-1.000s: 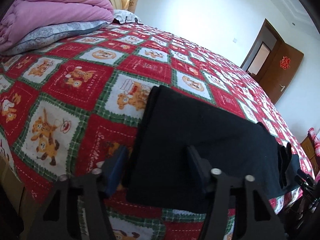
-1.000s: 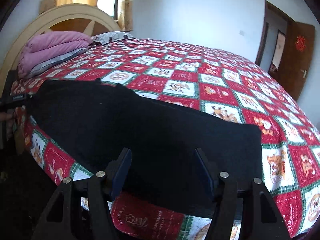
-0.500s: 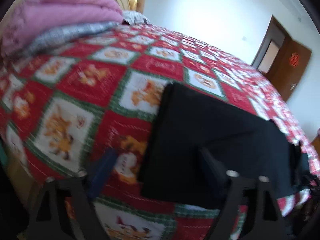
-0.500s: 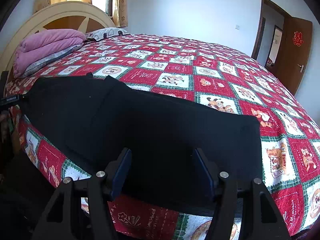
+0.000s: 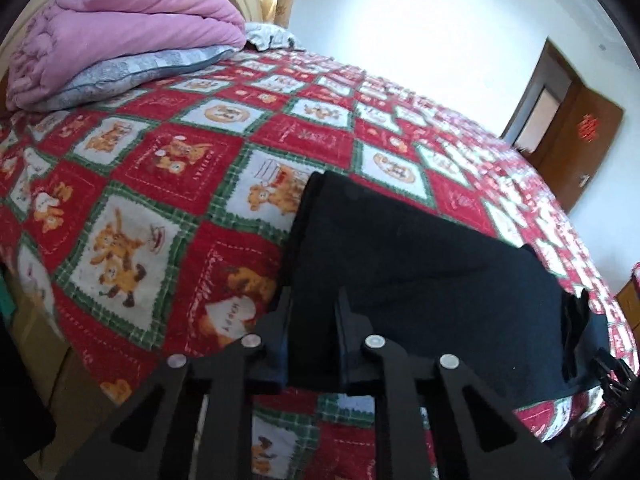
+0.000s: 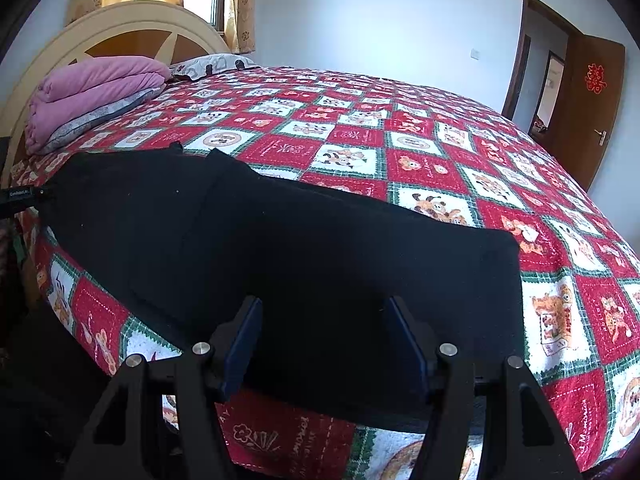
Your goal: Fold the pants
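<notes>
Black pants (image 6: 304,256) lie flat along the near edge of the bed, also seen in the left wrist view (image 5: 420,280). My left gripper (image 5: 314,312) has its fingers narrowed around the near left corner of the pants, with black cloth between the pads. My right gripper (image 6: 322,332) is open, its fingers spread over the near edge of the pants toward their right end, holding nothing. The left gripper tip (image 6: 20,196) shows at the pants' far left end in the right wrist view.
The bed has a red, white and green cartoon quilt (image 6: 440,136). A folded pink blanket on a grey pillow (image 5: 120,40) lies by the headboard (image 6: 132,32). A brown door (image 6: 588,100) stands open at the far right.
My left gripper has shifted right onto the pants' corner and its fingers have closed in from wide open. The right gripper has stayed open and barely moved.
</notes>
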`<state>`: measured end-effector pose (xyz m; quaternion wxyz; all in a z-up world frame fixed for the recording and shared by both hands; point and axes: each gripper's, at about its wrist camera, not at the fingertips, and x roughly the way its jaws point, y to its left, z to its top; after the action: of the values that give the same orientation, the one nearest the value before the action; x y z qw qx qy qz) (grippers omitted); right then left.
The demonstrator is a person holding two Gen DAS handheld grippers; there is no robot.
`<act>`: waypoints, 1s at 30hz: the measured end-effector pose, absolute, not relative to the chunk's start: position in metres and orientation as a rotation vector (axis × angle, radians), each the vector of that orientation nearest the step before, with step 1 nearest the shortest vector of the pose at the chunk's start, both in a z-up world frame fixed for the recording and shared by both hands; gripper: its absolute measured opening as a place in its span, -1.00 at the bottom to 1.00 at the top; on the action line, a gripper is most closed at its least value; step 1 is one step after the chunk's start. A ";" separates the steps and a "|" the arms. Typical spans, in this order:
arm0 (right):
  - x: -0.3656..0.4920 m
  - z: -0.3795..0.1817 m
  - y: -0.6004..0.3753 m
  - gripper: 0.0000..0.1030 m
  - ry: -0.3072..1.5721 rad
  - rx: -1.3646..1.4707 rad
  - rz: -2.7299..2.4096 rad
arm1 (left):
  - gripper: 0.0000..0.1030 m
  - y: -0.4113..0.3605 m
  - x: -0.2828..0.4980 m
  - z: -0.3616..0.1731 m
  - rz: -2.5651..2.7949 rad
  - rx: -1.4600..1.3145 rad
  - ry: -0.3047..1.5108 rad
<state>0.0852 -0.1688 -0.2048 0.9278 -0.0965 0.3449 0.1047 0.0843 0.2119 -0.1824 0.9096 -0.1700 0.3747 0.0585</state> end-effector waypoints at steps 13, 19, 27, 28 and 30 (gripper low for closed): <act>0.087 -0.205 -0.173 0.26 0.710 -0.181 0.207 | -0.74 0.228 0.079 -0.172 0.014 -0.627 0.737; 0.088 -0.196 -0.182 0.26 0.726 -0.127 0.198 | -0.76 0.209 0.078 -0.143 -0.046 -0.580 0.679; 0.084 -0.175 -0.211 0.26 0.742 -0.032 0.158 | -0.78 0.158 0.078 -0.091 -0.218 -0.473 0.581; 0.084 -0.174 -0.216 0.26 0.743 -0.014 0.150 | -0.78 0.153 0.079 -0.087 -0.224 -0.462 0.586; 0.084 -0.174 -0.223 0.26 0.742 0.005 0.132 | -0.78 0.150 0.079 -0.088 -0.212 -0.438 0.592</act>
<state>0.0839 -0.2232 -0.1740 0.9299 0.0022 0.3622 0.0643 0.0790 0.1501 -0.0881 0.9275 -0.2137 0.2889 -0.1032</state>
